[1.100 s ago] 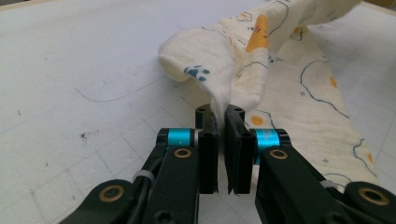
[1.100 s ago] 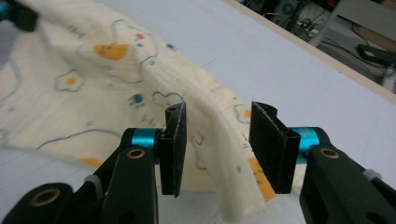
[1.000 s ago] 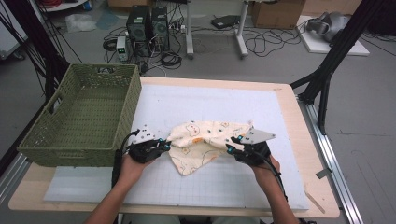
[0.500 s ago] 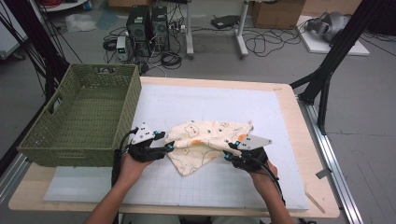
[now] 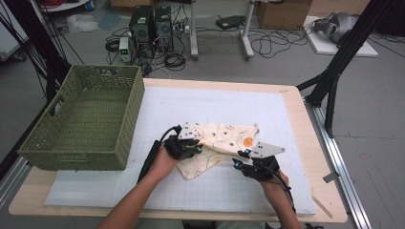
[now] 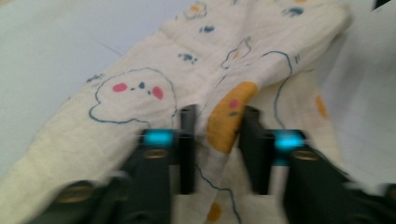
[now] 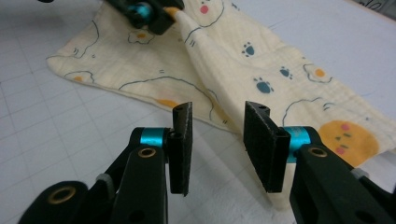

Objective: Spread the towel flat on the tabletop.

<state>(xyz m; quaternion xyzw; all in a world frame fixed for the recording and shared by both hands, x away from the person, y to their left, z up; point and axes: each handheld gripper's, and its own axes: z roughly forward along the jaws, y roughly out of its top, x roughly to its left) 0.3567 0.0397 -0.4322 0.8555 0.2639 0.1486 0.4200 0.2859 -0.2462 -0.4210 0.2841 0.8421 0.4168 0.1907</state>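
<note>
Left gripper has just been closing; its jaws now pinch a raised fold of the cloth, seen in the left gripper view with fabric bunched between the pads. Right gripper hovers at the cloth's near edge, jaws apart, nothing between them; its fingertips frame bare mat and the cloth hem. Cloth lies crumpled mid-table, toward the near edge, on the white mat. Basket stands at the left edge, well apart.
</note>
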